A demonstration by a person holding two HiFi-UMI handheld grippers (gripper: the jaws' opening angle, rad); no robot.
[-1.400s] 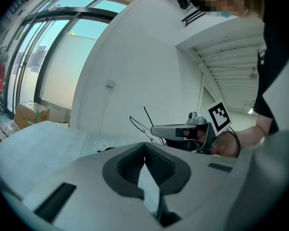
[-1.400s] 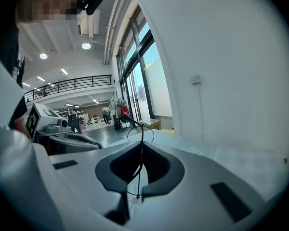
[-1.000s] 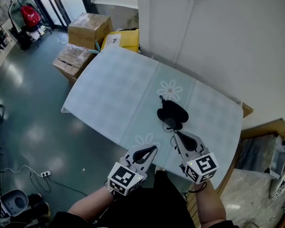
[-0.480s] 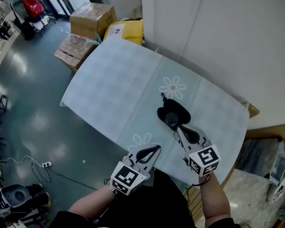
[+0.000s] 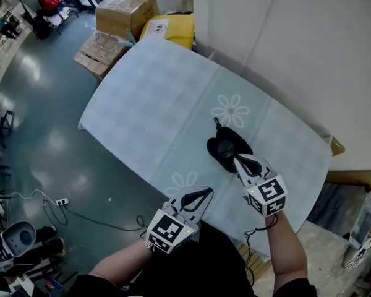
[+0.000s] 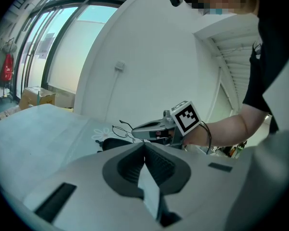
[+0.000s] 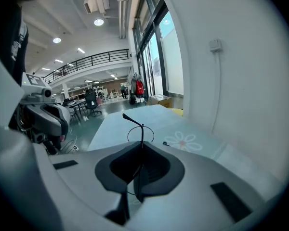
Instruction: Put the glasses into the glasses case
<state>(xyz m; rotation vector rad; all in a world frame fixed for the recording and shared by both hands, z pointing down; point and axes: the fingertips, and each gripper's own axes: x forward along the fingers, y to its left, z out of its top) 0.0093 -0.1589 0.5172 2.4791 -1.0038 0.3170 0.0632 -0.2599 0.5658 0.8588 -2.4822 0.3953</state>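
Observation:
A black glasses case (image 5: 226, 146) lies on the pale blue table (image 5: 154, 104), beside a printed flower. My right gripper (image 5: 238, 160) hovers at the case's near edge, shut on thin wire-framed glasses. In the right gripper view the glasses (image 7: 140, 133) stick out past the closed jaws of the right gripper (image 7: 142, 146), one temple arm pointing up. In the left gripper view the glasses (image 6: 119, 129) hang above the case (image 6: 113, 142). My left gripper (image 5: 201, 195) is shut with nothing in it, at the table's near edge left of the case; in its own view the left gripper (image 6: 144, 146) shows its pads meeting.
Cardboard boxes (image 5: 127, 8) and a yellow box (image 5: 170, 30) stand on the floor past the table's far end. A white wall (image 5: 297, 54) runs along the table's right side. A cable and power strip (image 5: 60, 201) lie on the floor at the left.
My right gripper has carried the glasses forward, up to the case's near edge. The left gripper has stayed shut at the table's near edge.

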